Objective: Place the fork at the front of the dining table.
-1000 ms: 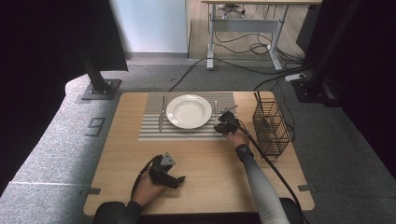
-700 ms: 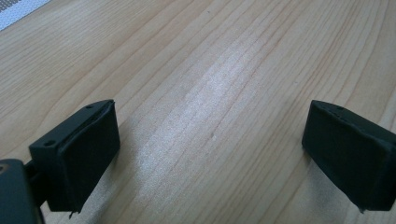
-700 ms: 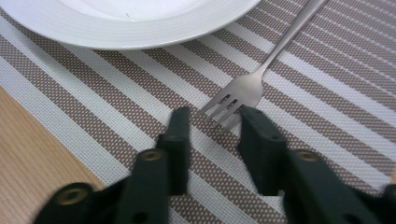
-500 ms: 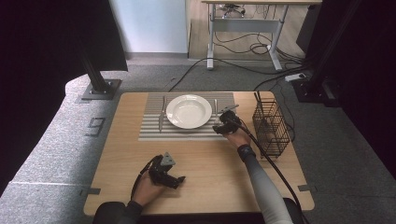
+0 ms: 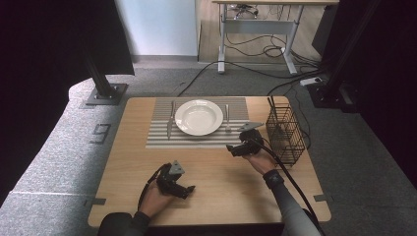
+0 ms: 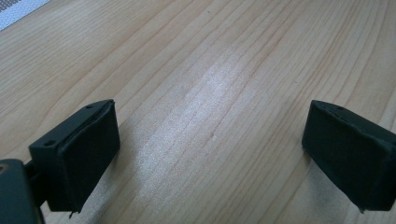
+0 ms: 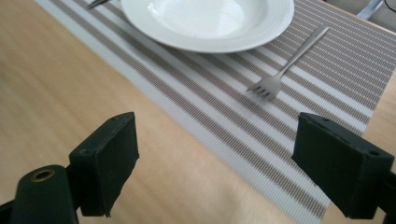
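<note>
A white plate (image 5: 198, 117) sits in the middle of a striped placemat (image 5: 162, 139) at the table's far side. A knife (image 5: 170, 122) lies left of the plate and a fork (image 5: 227, 119) right of it. In the right gripper view the plate (image 7: 210, 21) and the fork (image 7: 287, 63) lie ahead on the placemat (image 7: 219, 102). My right gripper (image 5: 235, 149) is open, just off the mat's near right corner, with nothing between its jaws (image 7: 215, 163). My left gripper (image 5: 186, 191) is open low over bare wood near the front edge (image 6: 210, 149).
A black wire basket (image 5: 284, 133) stands at the table's right side, close behind my right hand. The wooden table (image 5: 216, 191) lies bare between the two grippers. Cables trail from both grippers towards the front edge.
My right gripper has pulled back from beside the fork towards the near side, off the placemat's corner. The left gripper has stayed put.
</note>
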